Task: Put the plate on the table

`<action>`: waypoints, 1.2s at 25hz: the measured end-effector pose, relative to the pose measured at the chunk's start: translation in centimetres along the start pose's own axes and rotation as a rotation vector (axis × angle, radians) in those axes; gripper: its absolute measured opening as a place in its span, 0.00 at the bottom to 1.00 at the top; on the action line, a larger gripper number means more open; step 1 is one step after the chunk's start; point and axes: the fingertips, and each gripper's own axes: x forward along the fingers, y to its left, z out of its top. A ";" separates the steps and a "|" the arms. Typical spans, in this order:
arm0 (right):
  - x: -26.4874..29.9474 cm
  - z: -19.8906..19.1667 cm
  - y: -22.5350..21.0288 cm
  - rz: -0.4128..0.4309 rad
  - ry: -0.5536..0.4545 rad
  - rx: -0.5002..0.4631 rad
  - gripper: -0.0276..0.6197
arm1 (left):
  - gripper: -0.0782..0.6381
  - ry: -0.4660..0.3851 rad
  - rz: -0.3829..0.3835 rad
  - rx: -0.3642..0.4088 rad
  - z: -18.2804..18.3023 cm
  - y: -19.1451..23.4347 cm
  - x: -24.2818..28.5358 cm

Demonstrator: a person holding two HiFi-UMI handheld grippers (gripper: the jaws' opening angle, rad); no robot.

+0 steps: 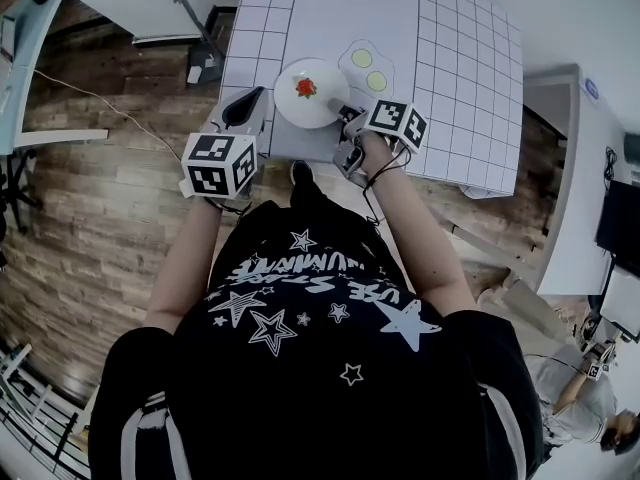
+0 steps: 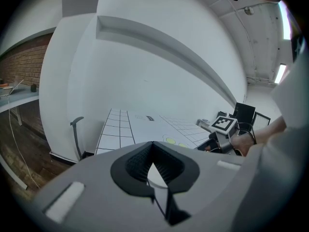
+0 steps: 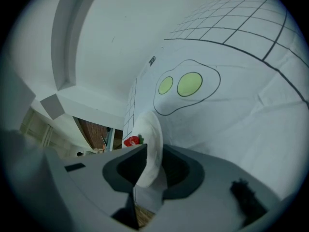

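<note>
A white plate (image 1: pixel 310 93) carrying a red strawberry-like piece (image 1: pixel 305 87) lies flat on the white gridded table (image 1: pixel 460 88), near its front edge. My right gripper (image 1: pixel 350 120) is at the plate's right rim. In the right gripper view the plate's rim (image 3: pixel 150 144) stands between the jaws of that gripper (image 3: pixel 153 159), which are parted with a gap beside the rim. The red piece (image 3: pixel 131 141) shows just past the left jaw. My left gripper (image 1: pixel 243 110) hovers left of the plate, apart from it; its fingertips (image 2: pixel 152 146) meet with nothing held.
A fried-egg drawing (image 1: pixel 368 60) is printed on the table just behind the plate. A dark stand (image 1: pixel 205 58) sits on the wood floor (image 1: pixel 90 218) left of the table. A white cabinet (image 1: pixel 580 168) is at the right, and another person (image 1: pixel 590 393) is at the lower right.
</note>
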 end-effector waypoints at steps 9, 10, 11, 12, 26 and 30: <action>-0.4 0.1 0.2 -0.064 -0.030 -0.058 0.24 | 0.12 -0.005 -0.014 0.014 0.1 -0.1 -0.4; -0.5 0.2 0.1 -0.073 -0.033 -0.064 0.24 | 0.12 -0.008 -0.015 0.015 0.1 -0.1 -0.4; -0.7 0.3 0.0 -0.082 -0.036 -0.071 0.24 | 0.12 -0.011 -0.016 0.016 0.2 -0.1 -0.5; -0.9 0.4 -0.2 -0.089 -0.041 -0.075 0.25 | 0.12 -0.013 -0.017 0.016 0.2 -0.1 -0.6; -4.0 -0.1 2.3 0.017 -0.108 -0.149 0.25 | 0.12 -0.045 -0.052 0.008 -0.1 -1.2 -3.1; -5.0 -1.7 3.4 0.068 -0.133 -0.153 0.14 | 0.12 -0.055 -0.066 0.019 -0.8 -1.6 -4.8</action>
